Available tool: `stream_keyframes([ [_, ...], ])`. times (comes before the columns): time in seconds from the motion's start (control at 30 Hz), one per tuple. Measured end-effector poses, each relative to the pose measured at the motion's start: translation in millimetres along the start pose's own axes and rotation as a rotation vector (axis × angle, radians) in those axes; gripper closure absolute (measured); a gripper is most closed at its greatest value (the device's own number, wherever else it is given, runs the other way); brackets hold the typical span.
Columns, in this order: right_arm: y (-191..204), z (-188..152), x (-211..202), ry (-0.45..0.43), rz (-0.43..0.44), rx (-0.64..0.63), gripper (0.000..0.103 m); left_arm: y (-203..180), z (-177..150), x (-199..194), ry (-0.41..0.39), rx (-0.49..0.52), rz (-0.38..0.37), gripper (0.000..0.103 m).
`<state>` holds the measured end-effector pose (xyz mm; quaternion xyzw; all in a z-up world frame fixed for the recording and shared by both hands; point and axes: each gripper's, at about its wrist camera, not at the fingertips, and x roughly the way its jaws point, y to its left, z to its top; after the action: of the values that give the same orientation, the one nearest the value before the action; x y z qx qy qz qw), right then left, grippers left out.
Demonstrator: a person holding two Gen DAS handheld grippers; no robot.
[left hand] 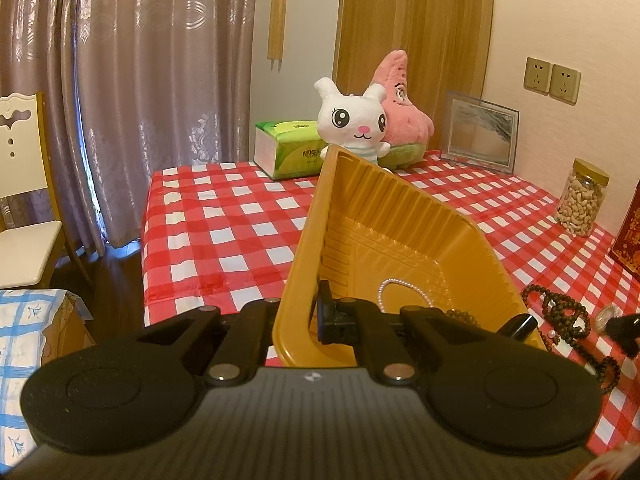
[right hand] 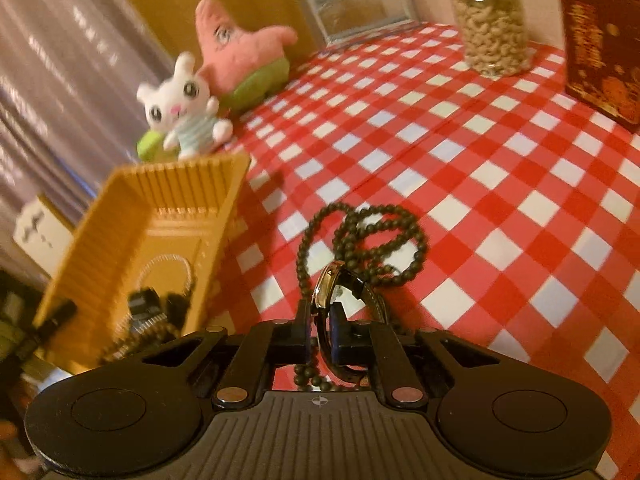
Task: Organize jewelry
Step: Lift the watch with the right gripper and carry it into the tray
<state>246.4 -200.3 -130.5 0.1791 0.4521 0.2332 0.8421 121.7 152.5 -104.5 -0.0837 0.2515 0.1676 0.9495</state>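
My left gripper (left hand: 298,318) is shut on the near rim of a yellow plastic tray (left hand: 400,240), tilting it up off the red checked tablecloth. A white pearl necklace (left hand: 404,294) lies inside the tray. My right gripper (right hand: 320,328) is shut on a gold-rimmed wristwatch (right hand: 326,292) with a dark strap, just above the cloth. A long strand of dark wooden beads (right hand: 372,240) lies beneath and beyond the watch; it also shows in the left wrist view (left hand: 568,316). The tray (right hand: 120,216) sits left of my right gripper, with the pearl necklace (right hand: 168,272) in it.
Two plush toys (left hand: 360,120), a green tissue box (left hand: 288,148), a picture frame (left hand: 480,136), a jar of nuts (left hand: 582,196) and a dark red box (right hand: 600,40) stand along the table's far and right sides. A white chair (left hand: 20,184) stands left of the table.
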Motion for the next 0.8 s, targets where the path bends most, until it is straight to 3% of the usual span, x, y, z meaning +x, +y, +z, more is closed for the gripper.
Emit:
stream_keyframes([
  [0.43, -11.6, 15.7, -44.8, -0.074, -0.010, 0.051, 0.094, -1.4, 0.9, -0.6, 0.001, 0.003, 0.000, 0.098],
  [0.8, 54.6, 6.4, -25.9, -0.016, 0.153, -0.067, 0.094, -3.5, 3.1, -1.7, -0.001, 0.009, 0.002, 0.098],
])
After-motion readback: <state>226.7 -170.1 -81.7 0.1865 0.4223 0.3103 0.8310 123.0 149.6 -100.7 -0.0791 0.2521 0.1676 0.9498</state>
